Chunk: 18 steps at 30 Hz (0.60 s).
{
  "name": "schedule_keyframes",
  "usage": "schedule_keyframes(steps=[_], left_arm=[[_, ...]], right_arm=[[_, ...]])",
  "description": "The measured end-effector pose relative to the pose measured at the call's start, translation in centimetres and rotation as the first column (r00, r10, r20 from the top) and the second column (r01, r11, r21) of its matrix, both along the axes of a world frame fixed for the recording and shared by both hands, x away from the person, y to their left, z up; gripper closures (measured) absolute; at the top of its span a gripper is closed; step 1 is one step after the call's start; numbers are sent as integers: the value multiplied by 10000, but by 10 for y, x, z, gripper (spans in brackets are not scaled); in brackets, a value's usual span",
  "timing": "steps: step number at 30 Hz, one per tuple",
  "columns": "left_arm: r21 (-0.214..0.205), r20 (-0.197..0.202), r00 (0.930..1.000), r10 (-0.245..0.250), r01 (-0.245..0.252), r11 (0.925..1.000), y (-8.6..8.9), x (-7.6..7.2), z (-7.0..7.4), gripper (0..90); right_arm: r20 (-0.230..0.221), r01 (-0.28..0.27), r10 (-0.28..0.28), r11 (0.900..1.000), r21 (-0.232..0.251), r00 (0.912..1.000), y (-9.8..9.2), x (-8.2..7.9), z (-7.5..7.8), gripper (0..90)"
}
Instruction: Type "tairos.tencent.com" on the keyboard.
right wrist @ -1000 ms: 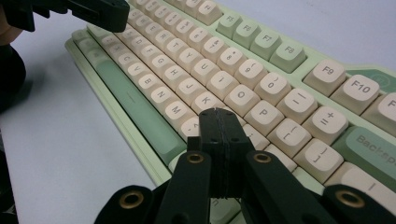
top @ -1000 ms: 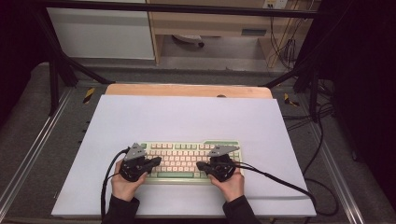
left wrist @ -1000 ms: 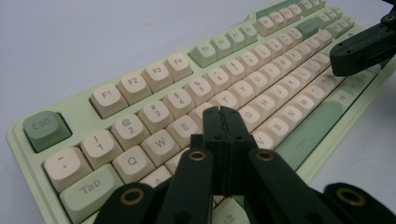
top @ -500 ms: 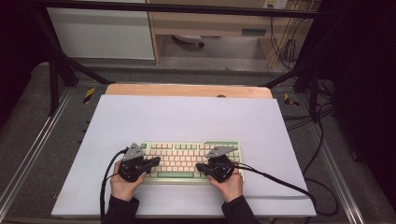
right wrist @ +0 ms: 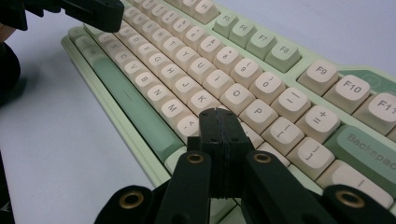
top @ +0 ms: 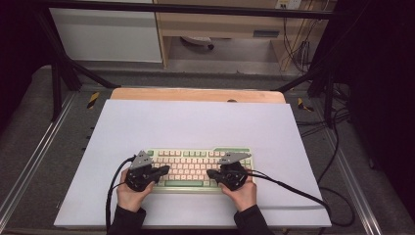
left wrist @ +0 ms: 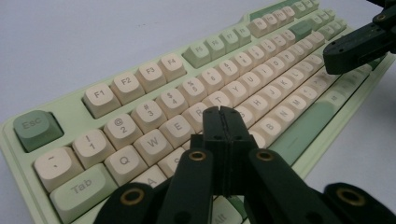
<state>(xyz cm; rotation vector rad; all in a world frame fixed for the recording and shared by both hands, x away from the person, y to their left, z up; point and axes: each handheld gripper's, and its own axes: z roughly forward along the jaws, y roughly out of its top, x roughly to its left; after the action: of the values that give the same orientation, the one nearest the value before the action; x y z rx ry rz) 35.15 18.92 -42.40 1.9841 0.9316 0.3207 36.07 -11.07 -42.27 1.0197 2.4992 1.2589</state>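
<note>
A pale green keyboard (top: 195,169) with cream keys lies near the front edge of the white table top. My left gripper (top: 165,170) hovers over its left half, jaws pressed together with nothing between them; in the left gripper view the tips (left wrist: 222,112) sit just above the keys near R and F of the keyboard (left wrist: 154,100). My right gripper (top: 209,173) hangs over the right half, also shut and empty; in the right gripper view its tips (right wrist: 218,113) are over the keys near K and L of the keyboard (right wrist: 224,70). The two tips point toward each other.
The white table top (top: 195,125) has a wooden strip (top: 195,94) along its far edge. Black cables (top: 293,188) trail from both grippers over the table's front. Metal frame rails (top: 34,156) flank the table, and cabinets stand beyond.
</note>
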Motion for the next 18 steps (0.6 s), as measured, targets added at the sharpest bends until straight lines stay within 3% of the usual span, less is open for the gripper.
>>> schedule_keyframes(steps=[18], left_arm=[[320,-199,9992,-358,364,9988,-14,-4,-9,900]], right_arm=[[106,11,-11,10000,0,9999,-2,0,3,900]])
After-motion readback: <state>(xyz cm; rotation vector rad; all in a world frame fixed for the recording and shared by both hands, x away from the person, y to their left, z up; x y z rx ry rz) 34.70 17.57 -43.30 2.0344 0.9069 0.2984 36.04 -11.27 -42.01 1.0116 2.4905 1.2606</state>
